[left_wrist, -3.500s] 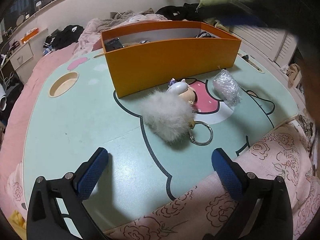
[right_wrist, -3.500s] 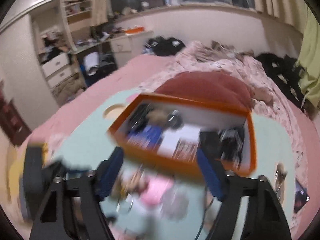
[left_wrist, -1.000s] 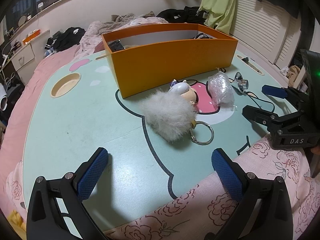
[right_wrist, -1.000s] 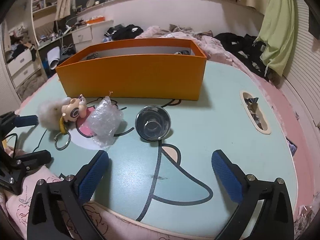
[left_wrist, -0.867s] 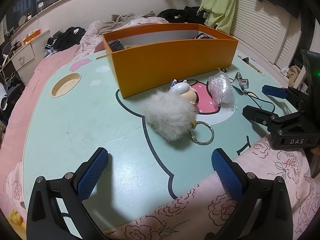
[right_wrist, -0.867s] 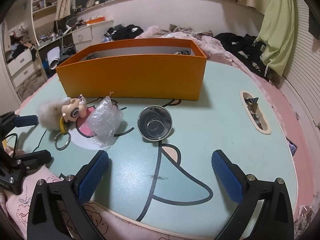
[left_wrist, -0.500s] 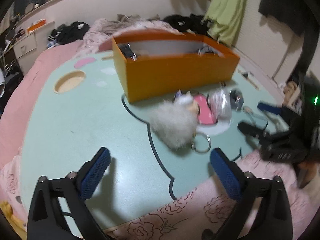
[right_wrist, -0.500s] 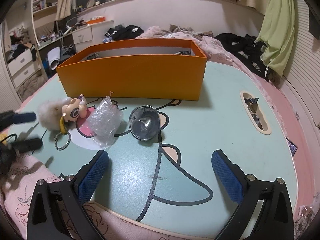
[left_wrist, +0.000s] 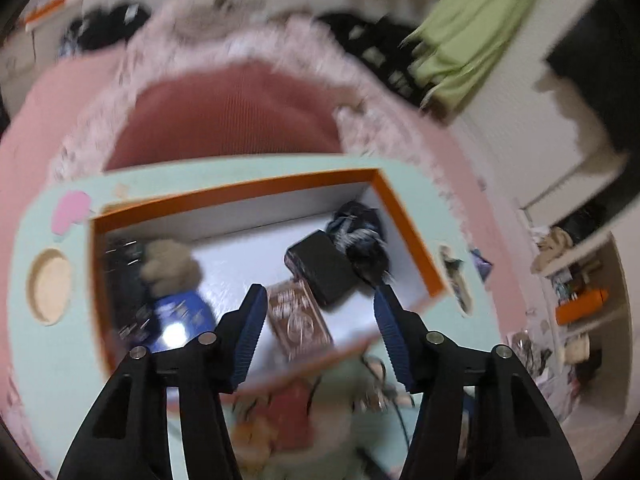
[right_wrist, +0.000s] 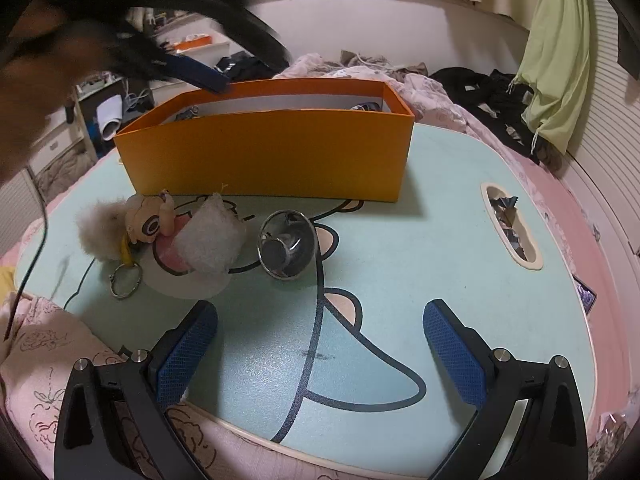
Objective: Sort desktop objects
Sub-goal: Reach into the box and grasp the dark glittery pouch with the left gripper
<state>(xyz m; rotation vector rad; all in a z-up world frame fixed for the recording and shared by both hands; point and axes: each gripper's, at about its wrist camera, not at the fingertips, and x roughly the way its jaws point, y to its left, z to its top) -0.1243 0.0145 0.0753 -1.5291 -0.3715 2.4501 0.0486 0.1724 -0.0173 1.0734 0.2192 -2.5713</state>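
An orange box point(right_wrist: 272, 156) stands on the mint table point(right_wrist: 440, 240). In front of it lie a fluffy doll keychain point(right_wrist: 120, 224), a crumpled clear plastic wrap point(right_wrist: 210, 238) and a small metal cup point(right_wrist: 286, 250) on its side. My right gripper point(right_wrist: 320, 340) is open and empty, low over the table's near part. My left gripper point(left_wrist: 318, 320) is open and empty, raised above the box point(left_wrist: 240, 190), looking down into it; it also shows blurred in the right wrist view point(right_wrist: 200, 74). Inside lie a black case point(left_wrist: 324, 268), a brown packet point(left_wrist: 298, 320) and a blue item point(left_wrist: 180, 312).
A pink bed with clothes lies behind the table. The table has a round cup recess point(left_wrist: 50, 286) at left and a slot point(right_wrist: 510, 224) holding scraps at right. A floral pink quilt point(right_wrist: 44, 344) covers the near edge.
My left gripper has lifted off the table's near edge and swung up over the orange box. The metal cup has rolled a little left. My right gripper has stayed put.
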